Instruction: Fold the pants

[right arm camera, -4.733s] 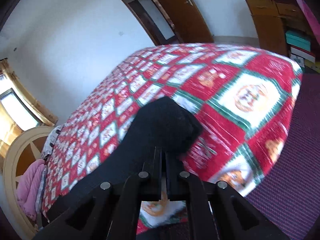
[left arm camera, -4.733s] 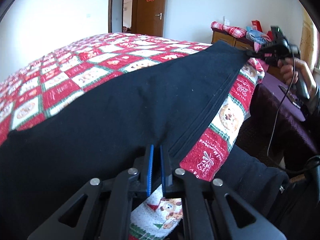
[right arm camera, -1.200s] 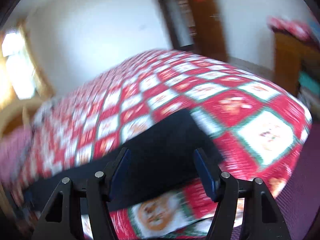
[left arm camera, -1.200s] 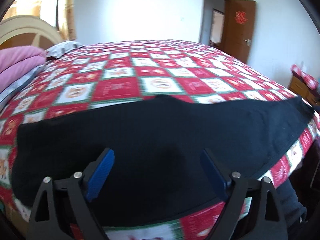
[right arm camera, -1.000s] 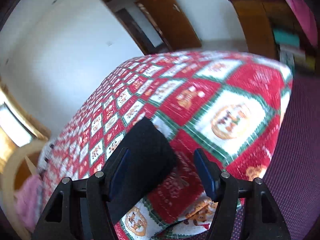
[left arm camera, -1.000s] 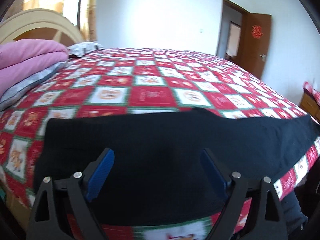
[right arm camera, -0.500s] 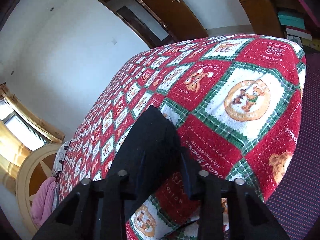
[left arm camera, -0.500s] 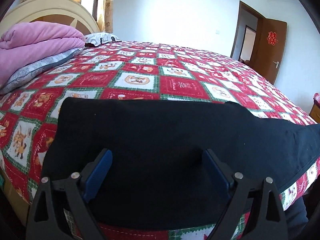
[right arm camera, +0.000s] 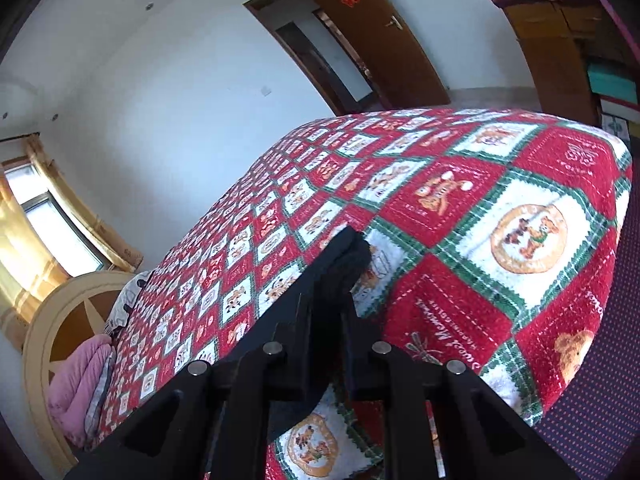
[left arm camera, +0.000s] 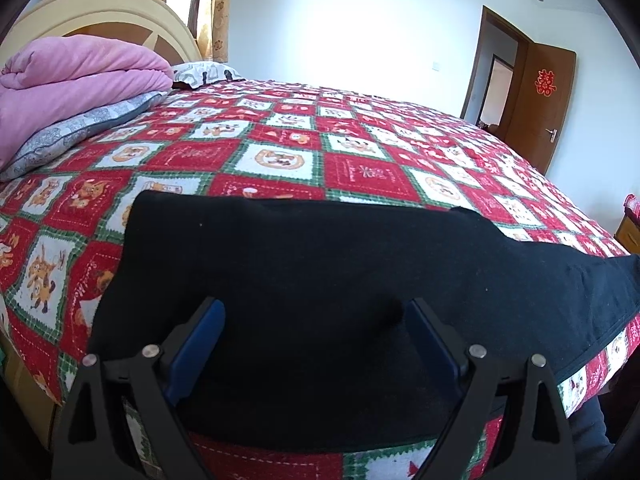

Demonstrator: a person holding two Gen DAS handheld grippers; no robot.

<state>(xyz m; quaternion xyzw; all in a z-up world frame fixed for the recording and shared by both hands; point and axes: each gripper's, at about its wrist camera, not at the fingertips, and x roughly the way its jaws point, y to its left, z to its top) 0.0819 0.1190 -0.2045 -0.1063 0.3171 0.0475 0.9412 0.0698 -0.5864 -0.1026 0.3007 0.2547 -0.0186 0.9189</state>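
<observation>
Two views, two different states of grip. From the left wrist, the black pants (left arm camera: 320, 276) lie flat along the near edge of the bed (left arm camera: 360, 172), already doubled lengthwise by the look of them, one end squared off at the left and the rest stretching away to the right. The left tool (left arm camera: 316, 332) stands wide open over the cloth near that squared end — its blue pads (left arm camera: 198, 340) are spread well apart with fabric showing between them, and it holds nothing. Whether the tips actually press on the cloth I cannot tell. A pink quilt (left arm camera: 72, 80) sits folded by the headboard, well apart from the work.

From the right wrist, the far end of the pants (right arm camera: 344, 264) comes to a bunched tip on the red checked bedspread (right arm camera: 520, 240). The right tool (right arm camera: 326, 328) is drawn nearly together with black cloth running into the narrow gap, so it looks clamped on that end, though dark fabric against dark fingers makes the contact hard to read.

My judgement: the crosswise fold is just beginning. The next move calls for the right tool to carry its end over toward the squared end, while the left either pins the cloth or takes a matching edge; a thin pinch could slip out midway.
</observation>
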